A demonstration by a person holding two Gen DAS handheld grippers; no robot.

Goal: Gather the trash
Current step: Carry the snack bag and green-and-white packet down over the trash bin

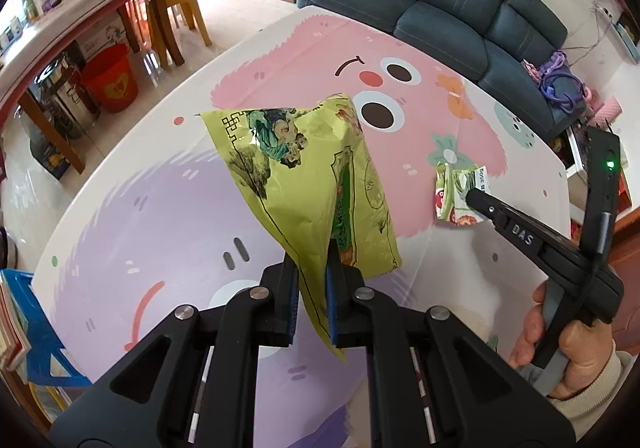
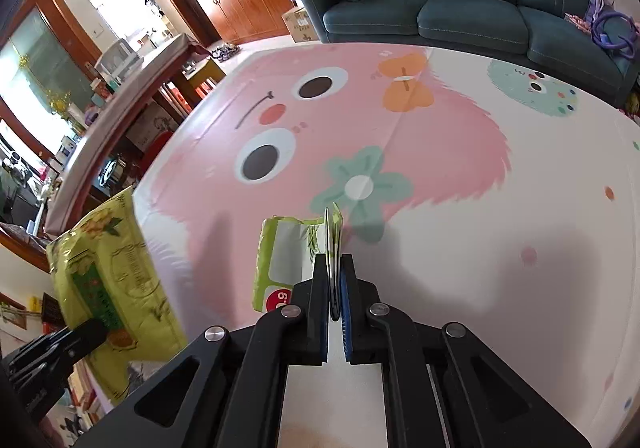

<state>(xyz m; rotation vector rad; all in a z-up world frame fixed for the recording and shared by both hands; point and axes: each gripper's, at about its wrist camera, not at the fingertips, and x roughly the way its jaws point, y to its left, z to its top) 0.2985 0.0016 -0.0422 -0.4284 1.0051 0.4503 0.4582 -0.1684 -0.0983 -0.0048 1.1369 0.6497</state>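
Left tool (image 1: 311,280) pinches a yellow-green bag (image 1: 304,171) above the table (image 1: 160,207).

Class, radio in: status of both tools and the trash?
Left tool shut on yellow bag. Right tool shut on small wrapper. Nothing in the way.

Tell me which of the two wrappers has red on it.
The small wrapper in the right gripper, white and light green, shows a red patch. The big yellow-green bag in the left gripper shows none.
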